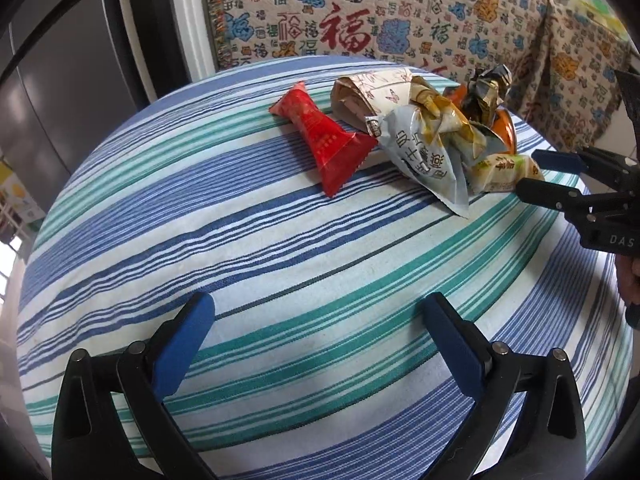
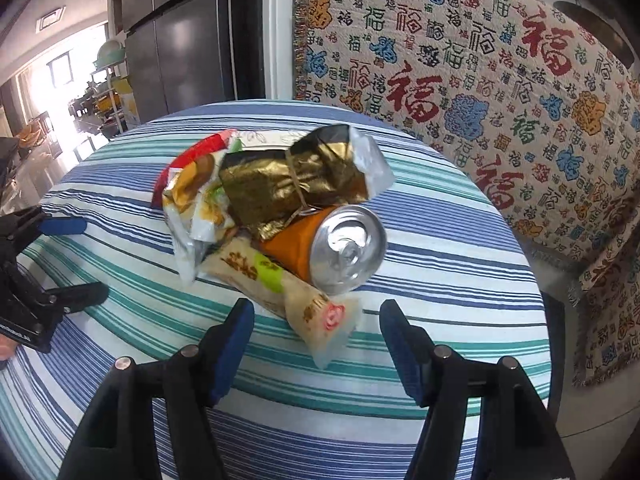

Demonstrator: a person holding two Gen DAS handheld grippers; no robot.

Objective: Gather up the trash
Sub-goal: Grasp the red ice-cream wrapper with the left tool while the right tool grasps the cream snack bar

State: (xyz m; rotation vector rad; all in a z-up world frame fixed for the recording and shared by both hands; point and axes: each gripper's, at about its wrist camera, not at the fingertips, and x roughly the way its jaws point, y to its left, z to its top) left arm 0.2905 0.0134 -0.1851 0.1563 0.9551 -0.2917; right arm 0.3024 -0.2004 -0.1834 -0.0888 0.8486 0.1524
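A heap of trash lies at the far side of the striped table [image 1: 256,248]: a red wrapper [image 1: 324,136], a grey-white packet [image 1: 424,160], floral paper [image 1: 372,92], a beige wrapper [image 1: 504,172] and an orange can [image 1: 506,126]. My left gripper [image 1: 319,304] stands open over bare cloth, well short of the red wrapper. In the right wrist view the can [image 2: 344,248] lies on its side under a gold wrapper [image 2: 280,184]. My right gripper [image 2: 317,308] is open, and the end of the beige wrapper [image 2: 280,284] reaches between its fingers without touching the pads.
A blanket patterned with red and blue characters [image 1: 400,20] hangs right behind the table. A dark fridge [image 2: 180,52] stands to the left. The other gripper shows in each view: the right [image 1: 530,175] and the left [image 2: 90,258]. The table edge [image 2: 536,280] curves close on the right.
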